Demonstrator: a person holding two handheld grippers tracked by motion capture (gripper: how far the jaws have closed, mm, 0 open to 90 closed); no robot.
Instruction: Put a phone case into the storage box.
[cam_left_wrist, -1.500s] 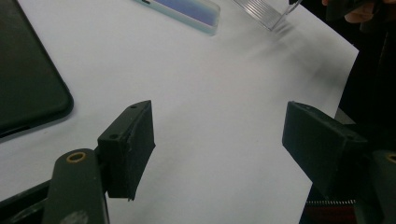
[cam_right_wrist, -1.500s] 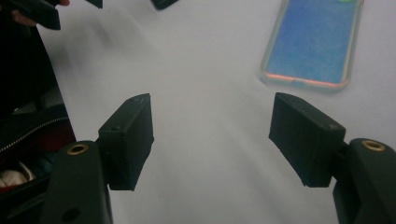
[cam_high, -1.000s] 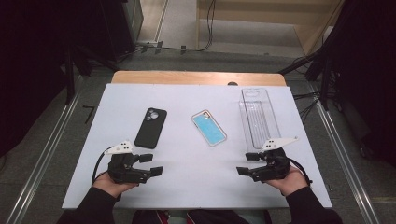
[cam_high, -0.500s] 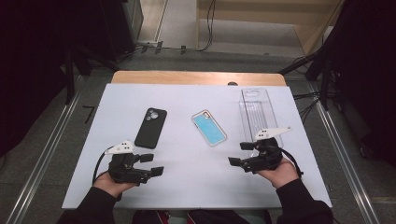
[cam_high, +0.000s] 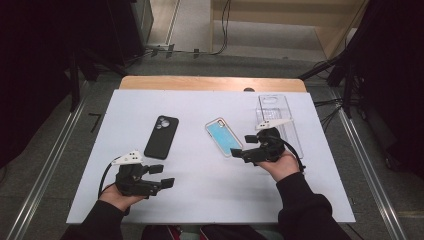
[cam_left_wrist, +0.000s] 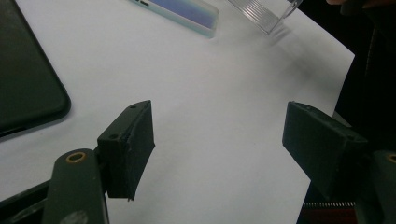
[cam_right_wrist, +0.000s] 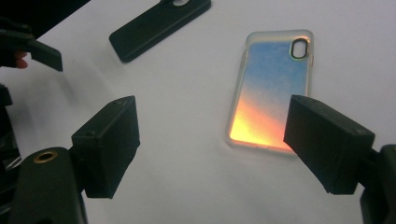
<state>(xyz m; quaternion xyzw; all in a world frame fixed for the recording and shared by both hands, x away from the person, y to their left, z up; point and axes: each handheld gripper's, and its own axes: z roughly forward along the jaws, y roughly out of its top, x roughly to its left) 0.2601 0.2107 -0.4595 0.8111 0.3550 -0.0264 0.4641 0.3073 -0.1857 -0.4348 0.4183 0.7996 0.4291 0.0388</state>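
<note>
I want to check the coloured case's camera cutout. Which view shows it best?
The right gripper view: the coloured case lies whole and close, cutout clear. The high view shows it small; the left gripper view catches one edge.

- A lab or recording studio, not a home.
- White worktop (cam_high: 210, 165) with a bare wooden far edge.
- Black curtains (cam_high: 395, 75) left and right.
- Cables (cam_high: 220, 30) across the far floor.
- Metal floor rails (cam_high: 45, 165) flank the worktop.
</note>
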